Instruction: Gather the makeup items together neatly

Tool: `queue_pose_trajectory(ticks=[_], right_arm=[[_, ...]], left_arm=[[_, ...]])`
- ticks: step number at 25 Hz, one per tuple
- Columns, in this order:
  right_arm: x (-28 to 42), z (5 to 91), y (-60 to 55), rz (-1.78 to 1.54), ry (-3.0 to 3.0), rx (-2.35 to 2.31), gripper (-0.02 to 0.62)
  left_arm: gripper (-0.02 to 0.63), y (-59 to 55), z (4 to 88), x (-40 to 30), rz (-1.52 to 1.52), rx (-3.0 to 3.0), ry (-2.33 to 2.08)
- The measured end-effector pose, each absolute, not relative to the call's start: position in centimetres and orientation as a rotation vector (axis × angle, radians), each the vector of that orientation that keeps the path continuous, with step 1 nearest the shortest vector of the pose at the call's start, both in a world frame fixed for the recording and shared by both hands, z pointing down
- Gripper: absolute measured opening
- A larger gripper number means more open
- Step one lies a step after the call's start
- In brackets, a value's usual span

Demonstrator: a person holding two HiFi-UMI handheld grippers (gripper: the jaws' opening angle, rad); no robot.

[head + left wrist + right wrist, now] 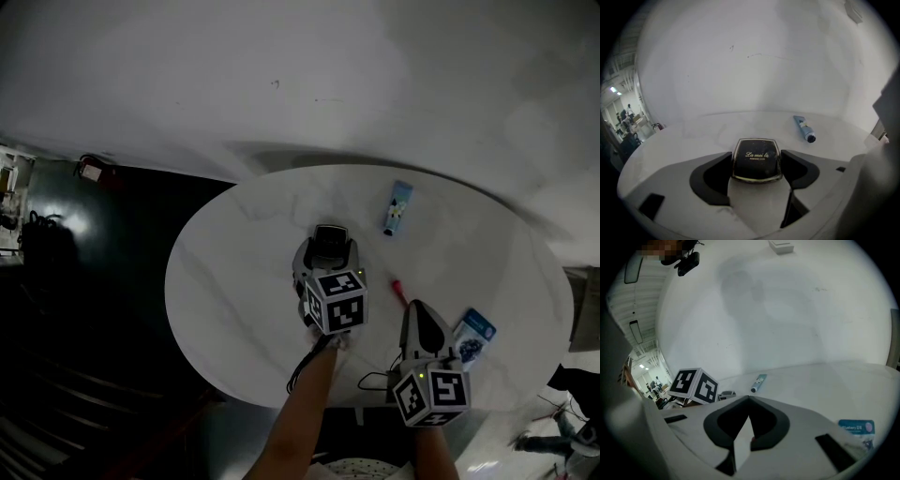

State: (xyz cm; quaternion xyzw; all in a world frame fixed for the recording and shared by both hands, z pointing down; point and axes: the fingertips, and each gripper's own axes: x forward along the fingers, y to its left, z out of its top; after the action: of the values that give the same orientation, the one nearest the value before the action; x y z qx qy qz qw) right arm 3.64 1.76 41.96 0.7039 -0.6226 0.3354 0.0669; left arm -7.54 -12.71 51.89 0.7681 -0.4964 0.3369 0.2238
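Left tongs (pixel 329 242) grasp the black compact (pixel 756 158) mid-surface (pixel 234 281). Right tongs (pixel 749 403), clenched empty by the near edge, partly hide a small red item (pixel 397 288).

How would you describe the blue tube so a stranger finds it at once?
Start at the round white marble table. On its far side, beyond the black square powder compact in the left claw, lies the slim light-blue plastic tube. Only it is long and dark-capped.

Dim, soft light; dark fisheye-warped edges.
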Motion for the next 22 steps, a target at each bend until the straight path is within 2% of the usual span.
queue_pose_trajectory(ticks=[22], right_arm=[[3.21,41.66,1.72,1.008,-1.880,2.123,0.005]], left_arm=[[0.390,-12.67,51.81,-7.45,0.883,2.119,-1.364]])
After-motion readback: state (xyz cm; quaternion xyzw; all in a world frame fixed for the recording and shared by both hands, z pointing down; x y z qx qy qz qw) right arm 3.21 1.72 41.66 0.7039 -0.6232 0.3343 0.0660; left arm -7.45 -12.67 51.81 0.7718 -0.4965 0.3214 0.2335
